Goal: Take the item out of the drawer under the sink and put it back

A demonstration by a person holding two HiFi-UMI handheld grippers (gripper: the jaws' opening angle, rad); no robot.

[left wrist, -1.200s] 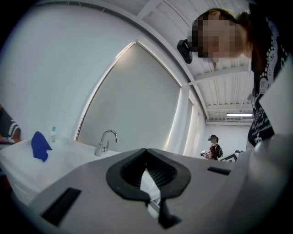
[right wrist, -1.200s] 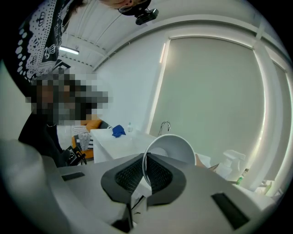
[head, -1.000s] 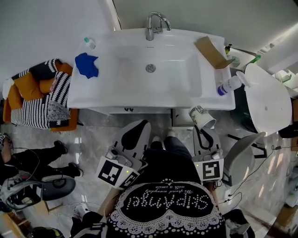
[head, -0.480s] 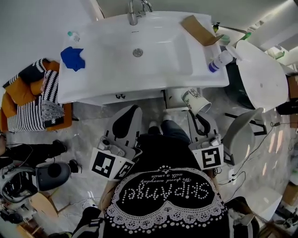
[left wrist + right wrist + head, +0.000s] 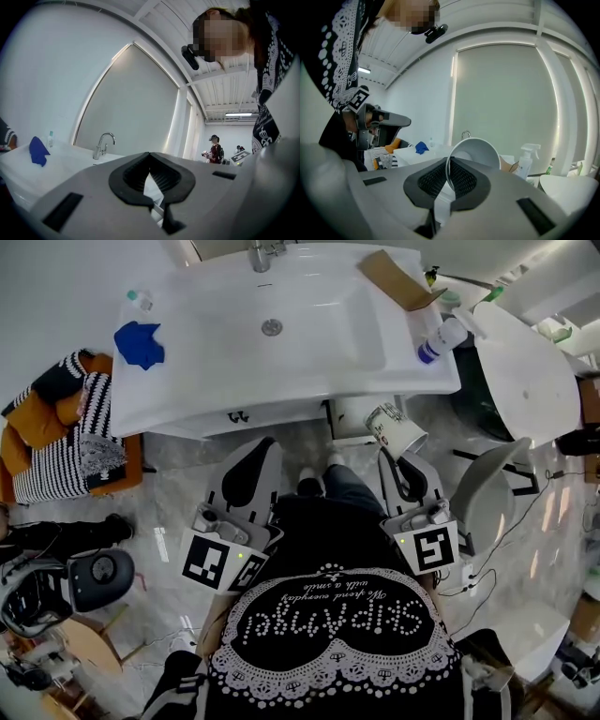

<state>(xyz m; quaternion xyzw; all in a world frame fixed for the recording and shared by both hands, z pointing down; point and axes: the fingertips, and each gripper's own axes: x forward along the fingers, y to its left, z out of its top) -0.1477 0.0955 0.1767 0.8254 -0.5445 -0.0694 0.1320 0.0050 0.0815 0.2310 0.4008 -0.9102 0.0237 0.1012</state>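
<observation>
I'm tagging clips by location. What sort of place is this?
Most likely a bathroom mock-up inside a larger hall: a white washbasin with a faucet and a spray bottle on its counter, yet a bare industrial ceiling and other people show behind it.

Right gripper (image 5: 449,180) jaws pinched on rim of white paper cup (image 5: 476,153). Cup tipped sideways, open mouth toward camera. Faucet (image 5: 466,134) tip above cup. Blue cloth (image 5: 421,147) on sink counter (image 5: 412,154) at left. Spray bottle (image 5: 525,160) at right.
</observation>
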